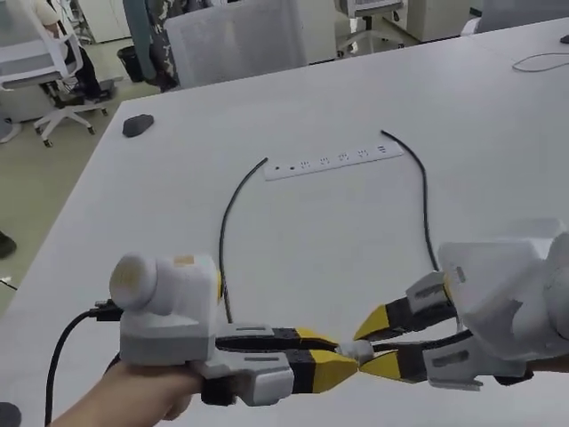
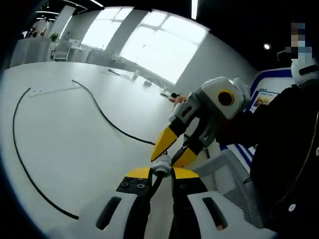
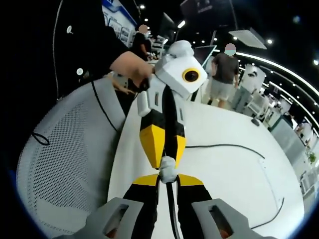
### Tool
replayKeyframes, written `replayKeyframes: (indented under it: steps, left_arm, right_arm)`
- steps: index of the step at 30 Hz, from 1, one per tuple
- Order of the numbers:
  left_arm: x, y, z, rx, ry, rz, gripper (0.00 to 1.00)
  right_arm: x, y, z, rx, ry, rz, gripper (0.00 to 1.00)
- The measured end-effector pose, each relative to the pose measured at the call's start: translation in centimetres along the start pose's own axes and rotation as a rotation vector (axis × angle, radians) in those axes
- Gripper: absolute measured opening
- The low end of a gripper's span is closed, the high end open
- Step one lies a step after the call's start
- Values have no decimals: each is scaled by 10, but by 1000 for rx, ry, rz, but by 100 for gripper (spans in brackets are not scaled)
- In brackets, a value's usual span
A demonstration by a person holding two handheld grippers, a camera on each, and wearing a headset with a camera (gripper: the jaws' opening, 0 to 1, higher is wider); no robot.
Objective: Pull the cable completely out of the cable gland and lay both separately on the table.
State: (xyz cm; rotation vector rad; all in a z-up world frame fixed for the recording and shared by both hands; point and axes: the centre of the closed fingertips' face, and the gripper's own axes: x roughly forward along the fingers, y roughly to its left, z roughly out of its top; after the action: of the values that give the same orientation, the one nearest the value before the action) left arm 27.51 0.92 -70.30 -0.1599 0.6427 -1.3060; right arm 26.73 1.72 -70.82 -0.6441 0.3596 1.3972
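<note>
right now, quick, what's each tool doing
Left tool: closed on the gland.
Right tool: closed on the gland too, from the opposite side.

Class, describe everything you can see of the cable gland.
The cable gland is a small, pale grey, plastic-looking fitting with a rounded body. It is held above the white table near its edge, pinched where the yellow tips of the left gripper and right gripper meet. A black cable leads from it onto the table.

Our left tongs and right tongs meet tip to tip, both pinched closed.
</note>
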Motion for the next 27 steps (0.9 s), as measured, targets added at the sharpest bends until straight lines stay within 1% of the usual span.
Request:
replayKeyframes:
  steps: [1, 2, 3, 4, 5, 6, 7, 8, 9, 10, 11, 12, 13, 14, 15, 16, 17, 18, 19, 20, 21, 22, 24, 25, 26, 27]
  left_arm:
    - [-1, 0, 1, 15, -5, 5, 15]
    - [-1, -3, 2, 32, -8, 1, 15]
    - [-2, -4, 4, 64, -19, -4, 15]
    - [-4, -4, 10, 108, -47, 2, 15]
    - [-5, -5, 11, 137, -51, 1, 15]
    - [-7, -5, 11, 184, -41, 11, 15]
    - [-7, -7, 13, 217, -48, 10, 15]
    - [-8, -8, 14, 260, -52, 18, 15]
    - [-10, -8, 13, 347, -34, 31, 15]
    - [-10, -10, 15, 369, -43, 32, 15]
    - [-10, -15, 15, 398, -50, 19, 15]
    - [-10, -16, 16, 434, -48, 23, 15]
    - [-10, -19, 18, 432, -64, 22, 15]
    - [-10, -19, 18, 438, -64, 23, 15]
    - [-10, -19, 18, 470, -58, 31, 15]
    - [-10, -20, 19, 465, -64, 29, 15]
    - [-10, -21, 19, 474, -63, 25, 15]
    - [-10, -21, 19, 481, -62, 26, 15]
    - [-10, -21, 20, 488, -65, 26, 15]
    - [-10, -21, 20, 495, -65, 27, 15]
    - [-11, -21, 20, 503, -67, 30, 15]
    - [-11, -22, 20, 508, -67, 27, 15]
    - [-11, -22, 20, 510, -67, 24, 15]
    - [-11, -21, 20, 514, -64, 28, 15]
    - [-11, -21, 20, 519, -63, 29, 15]
    - [-11, -21, 19, 513, -61, 26, 15]
  right_arm:
    - [0, -1, 0, 4, -3, -1, 8]
    - [-2, -1, 2, 53, -15, 9, 9]
    - [-4, -2, 5, 84, -31, 10, 9]
    - [-6, -7, 7, 102, -46, -4, 10]
    - [-8, -9, 8, 126, -59, -5, 12]
    - [-11, -5, 11, 204, -80, 41, 15]
    - [-12, -5, 12, 273, -92, 63, 18]
    - [-14, -7, 14, 323, -109, 74, 21]
    - [-15, -8, 13, 397, -124, 101, 26]
    - [-17, -7, 14, 445, -132, 127, 27]
    - [-18, -7, 15, 490, -143, 148, 26]
    - [-18, -8, 16, 539, -163, 163, 26]
    - [-19, -8, 18, 566, -178, 180, 25]
    - [-20, -6, 20, 609, -188, 206, 24]
    - [-20, -6, 21, 624, -196, 208, 24]
    - [-20, -6, 23, 604, -210, 217, 25]
    - [-19, -3, 23, 616, -202, 228, 26]
    - [-18, -2, 23, 631, -196, 238, 24]
    - [-18, 1, 24, 658, -200, 259, 21]
    - [-18, 1, 23, 679, -197, 264, 18]
    - [-19, 2, 25, 696, -213, 280, 17]
    - [-20, 2, 26, 718, -218, 288, 16]
    - [-20, 0, 25, 723, -226, 287, 11]
    - [-21, 1, 27, 739, -234, 304, 10]
    - [-21, 0, 26, 743, -234, 295, 9]
    - [-21, 1, 27, 741, -235, 297, 9]
